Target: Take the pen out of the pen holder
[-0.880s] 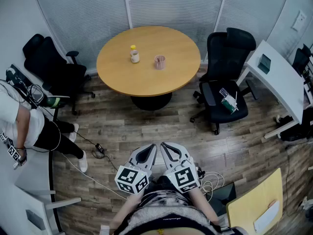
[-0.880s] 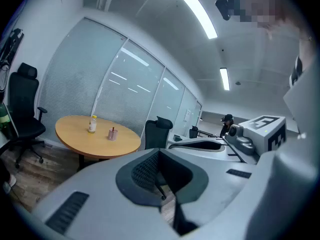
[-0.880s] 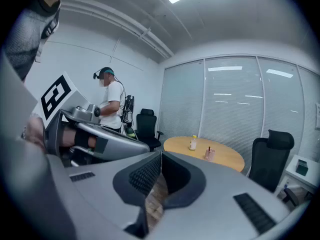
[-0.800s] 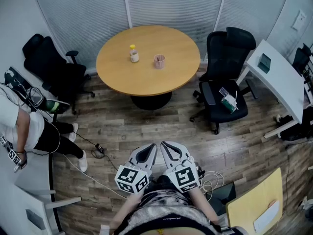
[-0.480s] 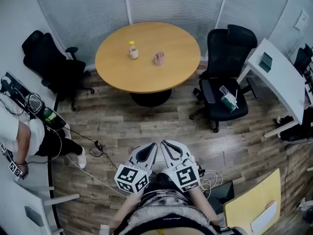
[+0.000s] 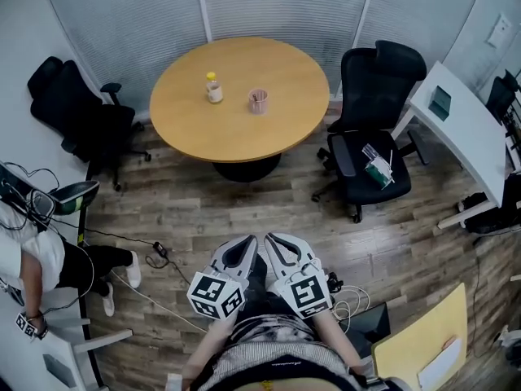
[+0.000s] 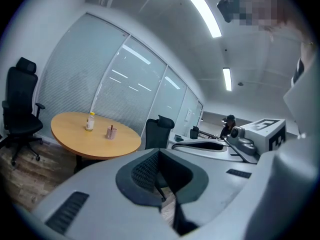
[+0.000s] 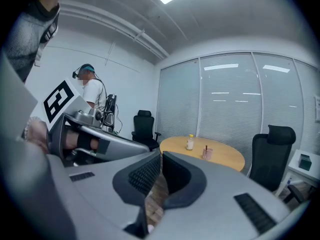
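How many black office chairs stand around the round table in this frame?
2. One chair stands left of the round table, a second chair right of it. A dark shape at the far right edge may be another.

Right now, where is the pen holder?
In the head view, the pink pen holder stands on the round wooden table, just right of the small bottle, with a black office chair beyond the table's right edge.

An office meeting room: a round light-wood table (image 6: 244, 133) flanked by black high-backed swivel chairs (image 6: 376, 76), glass partition walls with slatted blinds (image 6: 277, 6), a white desk (image 6: 460, 129), and long ceiling strip lights (image 7: 200, 11).
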`<state>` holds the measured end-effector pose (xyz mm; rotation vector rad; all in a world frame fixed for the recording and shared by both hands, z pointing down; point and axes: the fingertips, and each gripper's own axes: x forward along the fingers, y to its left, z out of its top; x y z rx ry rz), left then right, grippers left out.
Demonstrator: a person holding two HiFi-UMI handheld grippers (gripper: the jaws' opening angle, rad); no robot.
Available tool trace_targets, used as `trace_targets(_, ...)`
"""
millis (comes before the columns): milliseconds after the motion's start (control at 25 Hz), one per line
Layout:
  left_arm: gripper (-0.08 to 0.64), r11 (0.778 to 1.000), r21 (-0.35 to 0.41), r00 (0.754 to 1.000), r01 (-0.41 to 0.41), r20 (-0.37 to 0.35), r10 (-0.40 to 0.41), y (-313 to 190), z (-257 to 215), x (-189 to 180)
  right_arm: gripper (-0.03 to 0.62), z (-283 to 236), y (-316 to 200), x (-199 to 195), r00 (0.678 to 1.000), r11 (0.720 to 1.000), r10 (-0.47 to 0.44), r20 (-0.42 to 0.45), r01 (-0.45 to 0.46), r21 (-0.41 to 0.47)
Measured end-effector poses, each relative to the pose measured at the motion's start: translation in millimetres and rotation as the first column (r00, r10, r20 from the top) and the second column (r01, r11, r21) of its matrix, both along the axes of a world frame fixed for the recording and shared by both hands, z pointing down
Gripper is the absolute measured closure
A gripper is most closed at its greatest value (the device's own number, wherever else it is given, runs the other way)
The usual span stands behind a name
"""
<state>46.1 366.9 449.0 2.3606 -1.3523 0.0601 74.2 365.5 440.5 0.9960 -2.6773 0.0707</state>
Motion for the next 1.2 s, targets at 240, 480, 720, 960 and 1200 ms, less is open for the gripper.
trace_targets(240, 0.557, 1.000, 0.003, 1.000, 0.002, -0.005, -0.002, -43, 1, -9, 0.565, 0, -43, -8, 1.000, 1.000, 0.008, 0.001, -0.008, 0.009)
trace_targets(480, 0.557, 1.000, -0.002, 1.000, -0.013, -0.016, 0.013, -92, 6, -22, 0.565, 0, -94, -26, 1.000, 1.000, 0.015, 0.002, -0.015, 0.021)
trace_targets(720, 0.557, 0.999, -0.003, 0.999, -0.043, -0.017, 0.043, -139, 6, -35, 0.565, 0, -137, -44, 1.000, 1.000, 0.025, 0.001, -0.025, 0.008)
trace_targets(960, 0.557, 0.997, -0.003, 0.996, -0.082, -0.021, 0.082, -178, 5, -51, 0.565, 0, -177, -62, 0.999, 0.999, 0.054, -0.003, -0.054, 0.006)
trace_targets(1200, 0.557, 0.995, 0.005, 0.995, -0.099, -0.023, 0.099, -206, 10, -72, 0.565, 5, -209, -81, 0.997, 0.997, 0.077, -0.018, -0.076, 0.026)
